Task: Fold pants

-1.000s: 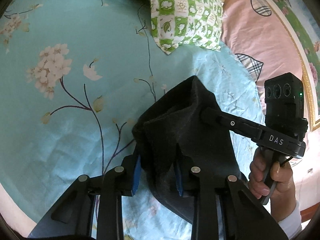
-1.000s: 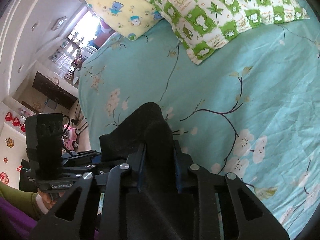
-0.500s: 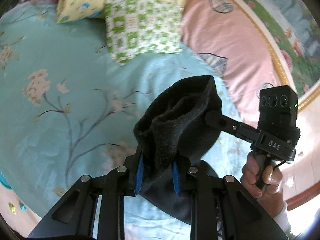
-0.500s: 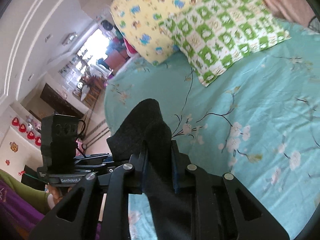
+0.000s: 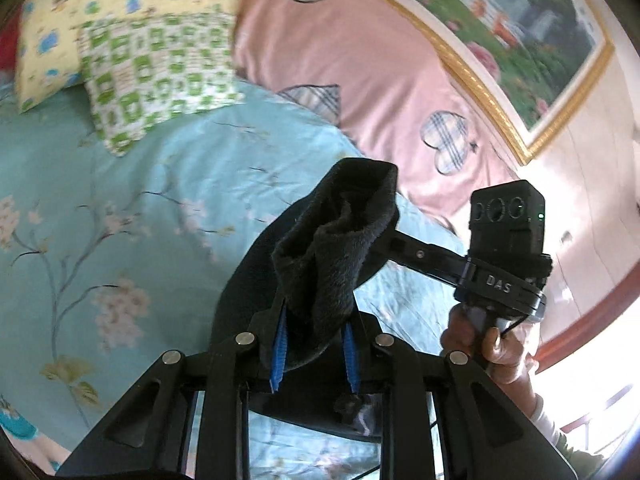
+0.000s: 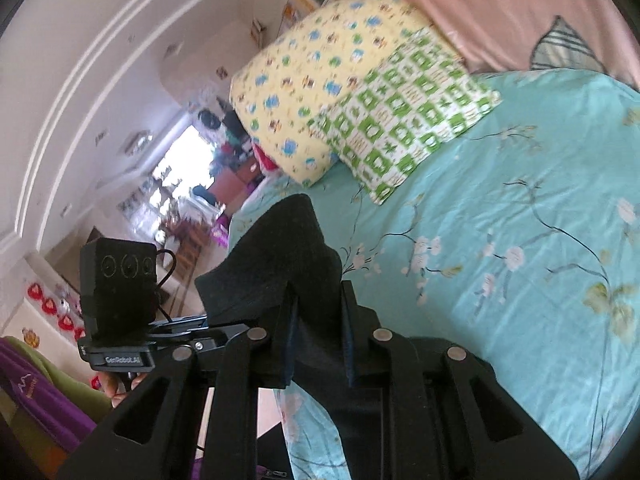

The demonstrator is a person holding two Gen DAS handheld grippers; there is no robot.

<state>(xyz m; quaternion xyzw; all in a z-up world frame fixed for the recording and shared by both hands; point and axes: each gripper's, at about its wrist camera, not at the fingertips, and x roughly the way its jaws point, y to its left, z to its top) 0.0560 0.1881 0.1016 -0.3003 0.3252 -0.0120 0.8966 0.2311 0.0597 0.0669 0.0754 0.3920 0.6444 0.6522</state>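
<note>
The black pants [image 5: 328, 248] hang bunched between both grippers, lifted above the turquoise floral bedsheet [image 5: 120, 208]. My left gripper [image 5: 314, 344] is shut on a fuzzy fold of the pants, which sticks up past the blue pads. My right gripper [image 6: 318, 344] is shut on another fold of the pants [image 6: 280, 264]. In the left wrist view the right gripper [image 5: 404, 246] reaches in from the right, its fingers buried in the cloth. In the right wrist view the left gripper's body [image 6: 120, 304] sits at the left.
A green-checked pillow [image 5: 152, 76] and a yellow pillow [image 5: 92, 12] lie at the head of the bed. A pink headboard cover [image 5: 360, 64] and a gold-framed picture [image 5: 520, 32] stand behind. The bed's left edge drops to the room floor [image 6: 180, 240].
Both grippers have lifted the pants higher off the bed and tilted up, so the pillows, headboard and wall now fill more of each view.
</note>
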